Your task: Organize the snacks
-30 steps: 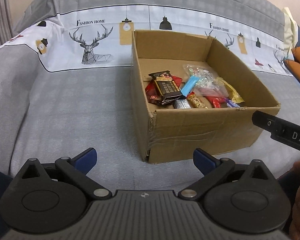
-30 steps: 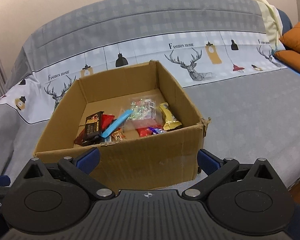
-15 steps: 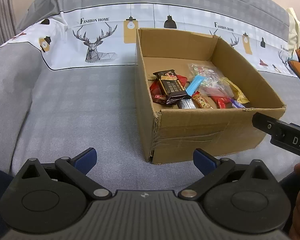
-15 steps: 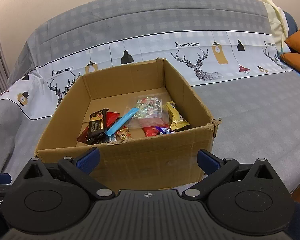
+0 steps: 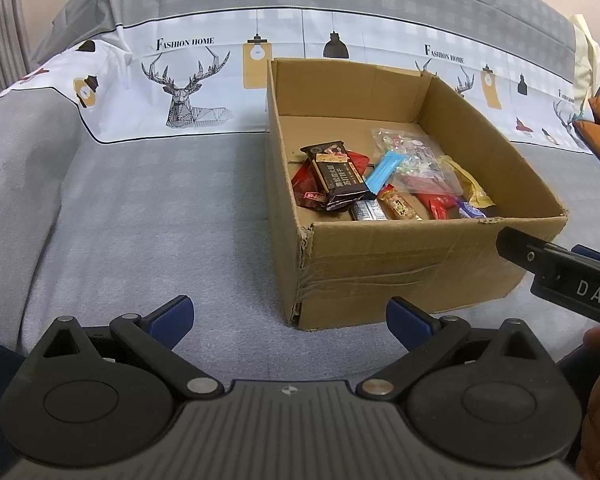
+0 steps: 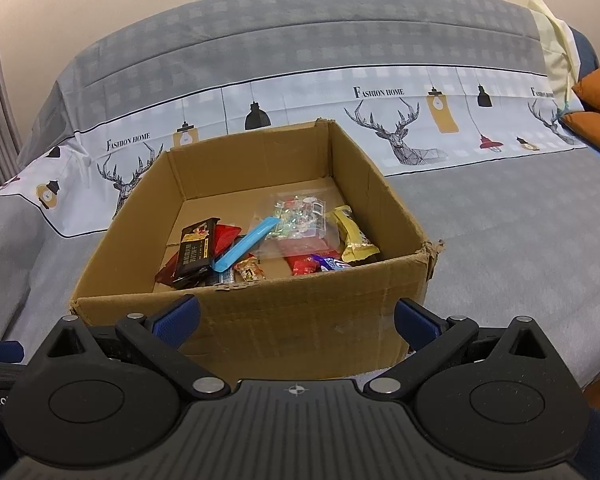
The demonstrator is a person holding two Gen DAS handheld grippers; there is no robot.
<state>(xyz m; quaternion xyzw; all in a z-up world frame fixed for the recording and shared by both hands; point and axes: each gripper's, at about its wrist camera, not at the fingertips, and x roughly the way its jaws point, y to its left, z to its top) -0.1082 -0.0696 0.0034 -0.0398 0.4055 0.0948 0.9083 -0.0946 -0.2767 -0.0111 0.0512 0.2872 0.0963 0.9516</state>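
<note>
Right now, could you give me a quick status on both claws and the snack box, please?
Left claw open, empty, short of box. Right claw open, empty, at near wall. Cardboard box upright on sofa cover, snacks loose inside. Nothing blocking the opening.

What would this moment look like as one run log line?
stage: approach | left tongs: open, empty | right tongs: open, empty, at box front wall | snacks: all in box | box: on sofa

Both wrist views toward box (image 5: 400, 264)

"FASHION HOME" on sofa cover (image 5: 190, 43); "DAS" on right tool (image 5: 572, 280).
</note>
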